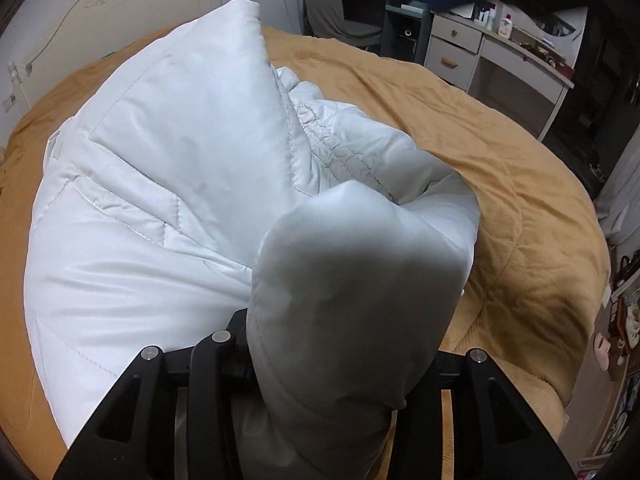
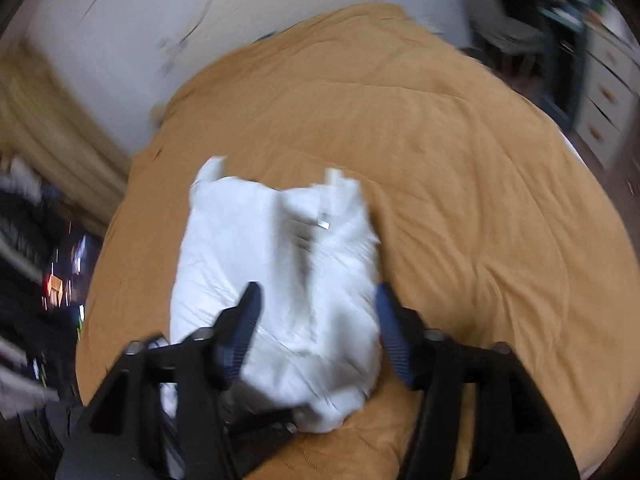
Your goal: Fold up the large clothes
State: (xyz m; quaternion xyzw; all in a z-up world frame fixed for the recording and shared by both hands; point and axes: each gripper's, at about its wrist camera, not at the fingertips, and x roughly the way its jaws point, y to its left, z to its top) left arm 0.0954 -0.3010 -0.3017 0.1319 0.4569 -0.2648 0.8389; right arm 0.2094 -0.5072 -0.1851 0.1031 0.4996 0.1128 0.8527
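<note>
A thick fold of the white jacket [image 1: 352, 320] bulges up against the lens of my left gripper [image 1: 340, 364], whose fingers are buried under the fabric and clamped on it. The rest of the jacket spreads up and to the left of that fold, a quilted panel standing in a peak with a gathered elastic hem just to its right, all of it resting on the mustard bedspread [image 1: 500, 168]. Beyond the bedspread's far edge stand a grey chair [image 1: 324, 8] and, further right, a white desk [image 1: 480, 48] with drawers. In the blurred right wrist view, my right gripper [image 2: 316, 292] hangs above the jacket [image 2: 276, 272] with its blue-padded fingers [image 2: 390, 332] spread wide apart, holding nothing, the bedspread [image 2: 460, 160] on every side.
</note>
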